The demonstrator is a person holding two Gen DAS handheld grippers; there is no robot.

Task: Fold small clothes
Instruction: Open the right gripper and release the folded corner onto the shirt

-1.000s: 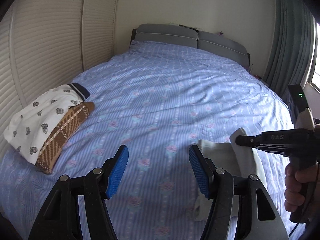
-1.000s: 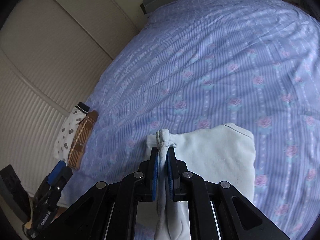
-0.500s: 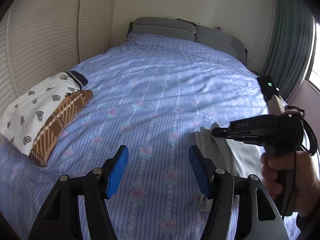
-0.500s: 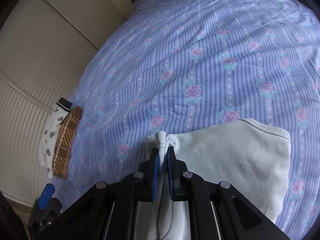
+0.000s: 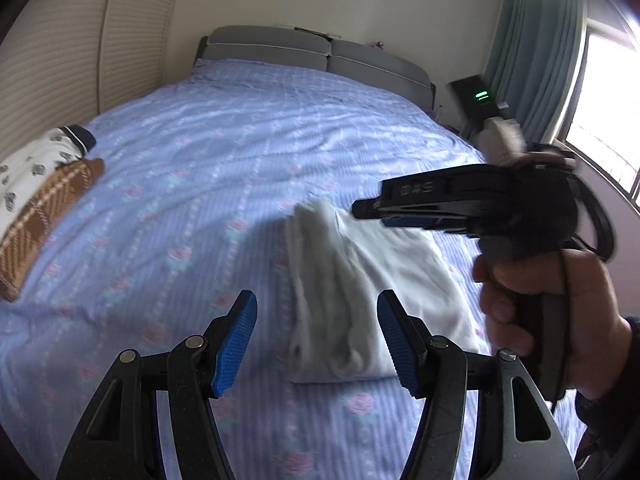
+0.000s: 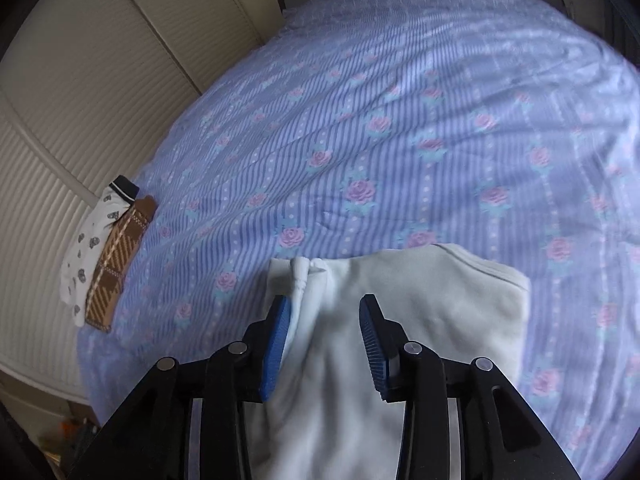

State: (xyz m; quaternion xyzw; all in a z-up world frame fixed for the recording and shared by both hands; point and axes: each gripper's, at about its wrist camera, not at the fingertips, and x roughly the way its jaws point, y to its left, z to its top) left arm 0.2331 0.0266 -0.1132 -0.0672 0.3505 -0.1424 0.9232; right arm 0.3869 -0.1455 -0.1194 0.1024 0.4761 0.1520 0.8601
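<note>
A pale white-green small garment (image 5: 360, 280) lies folded on the blue flowered bedsheet (image 5: 240, 140); it also shows in the right wrist view (image 6: 420, 320). My right gripper (image 6: 326, 340) is open just above its left fold, holding nothing; it also shows in the left wrist view (image 5: 360, 212), seen side-on over the garment's far edge. My left gripper (image 5: 316, 344) is open and empty, hovering over the garment's near end.
A folded white printed garment (image 5: 28, 168) and a brown plaid one (image 5: 44, 216) lie stacked at the bed's left edge, also in the right wrist view (image 6: 108, 264). Grey headboard (image 5: 312, 52) at the far end, louvred doors (image 5: 60, 60) left, curtain and window (image 5: 560, 60) right.
My right gripper has opened and let go of the garment's bunched edge, which now lies on the bed. My left gripper has moved right, over the garment.
</note>
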